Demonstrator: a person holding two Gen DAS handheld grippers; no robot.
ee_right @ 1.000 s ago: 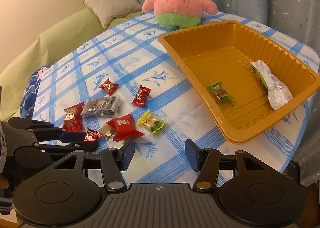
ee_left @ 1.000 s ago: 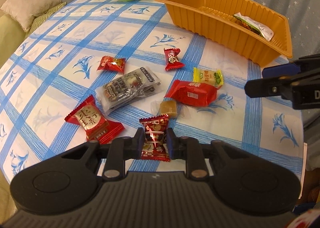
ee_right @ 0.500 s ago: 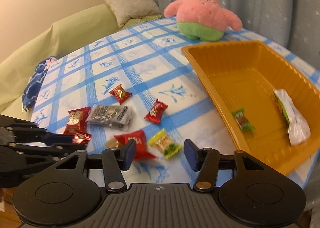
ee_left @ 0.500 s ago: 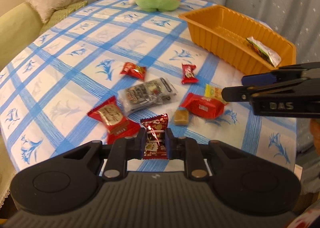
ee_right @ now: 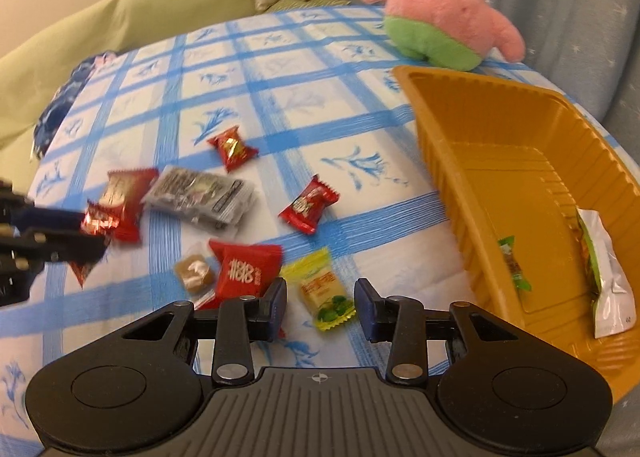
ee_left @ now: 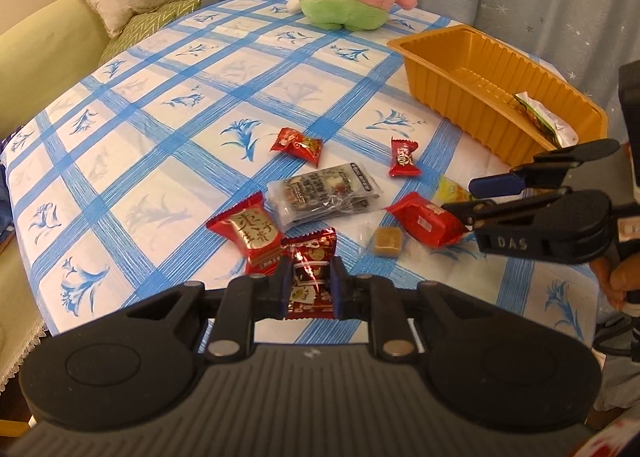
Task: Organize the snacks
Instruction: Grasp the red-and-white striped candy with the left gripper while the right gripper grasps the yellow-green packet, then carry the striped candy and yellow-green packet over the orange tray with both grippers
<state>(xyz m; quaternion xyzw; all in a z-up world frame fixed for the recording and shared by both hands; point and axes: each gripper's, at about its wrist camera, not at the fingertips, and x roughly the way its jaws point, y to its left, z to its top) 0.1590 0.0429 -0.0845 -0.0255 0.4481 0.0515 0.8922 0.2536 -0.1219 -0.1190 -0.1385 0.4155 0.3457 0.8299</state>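
Snacks mostly loose on the checked tablecloth (ee_left: 168,161), mid-frame. Since a second ago the left gripper (ee_left: 309,289) has lifted, clamped on a dark red packet (ee_left: 312,273), ready for tray transfer. The right gripper (ee_right: 320,307) has swung over, its jaws closing around the yellow candy (ee_right: 322,293), pads not yet touching. Orange tray (ee_right: 448,161), right side, holds a white-green pouch (ee_right: 604,277) and green-ended candy (ee_right: 512,265).

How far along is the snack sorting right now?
Done: two packets already lie in the orange tray. In hand: the left gripper clamps a shiny red snack; the right gripper is closing around the yellow candy, not yet gripping. Left: six more snacks on the tablecloth.
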